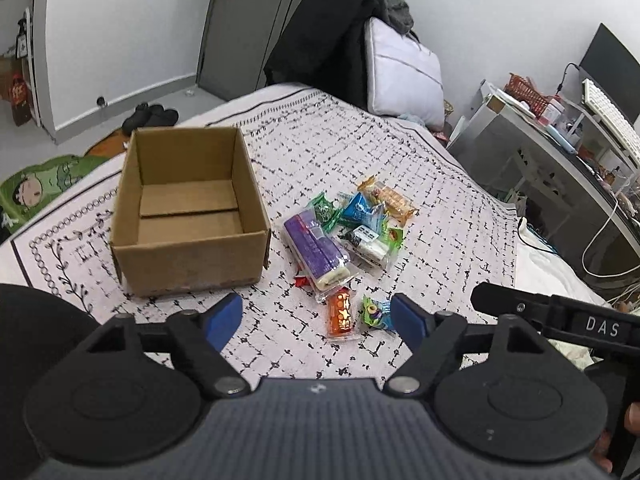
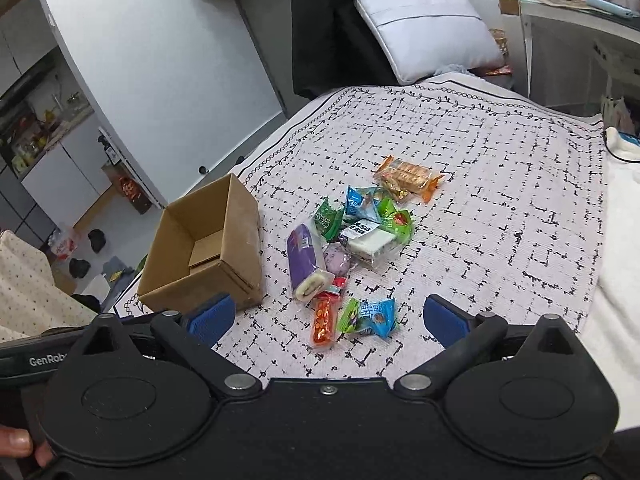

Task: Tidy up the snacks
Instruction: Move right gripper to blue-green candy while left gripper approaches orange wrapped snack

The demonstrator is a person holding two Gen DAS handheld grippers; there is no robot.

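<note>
cardboard box [image 1: 188,216] beside snack packets [image 1: 344,236] on patterned cloth [image 1: 420,184], both claws (left [image 1: 318,316], right [image 2: 328,320]) wide apart, empty

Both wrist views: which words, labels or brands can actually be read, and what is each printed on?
"DAS": white letters on the black right gripper body, seen in the left wrist view.
"GenRob", cut off: on the black left gripper body, seen in the right wrist view.
Snack wrappers: print is there but too small and blurred to read.
Cardboard box: no text visible.
</note>
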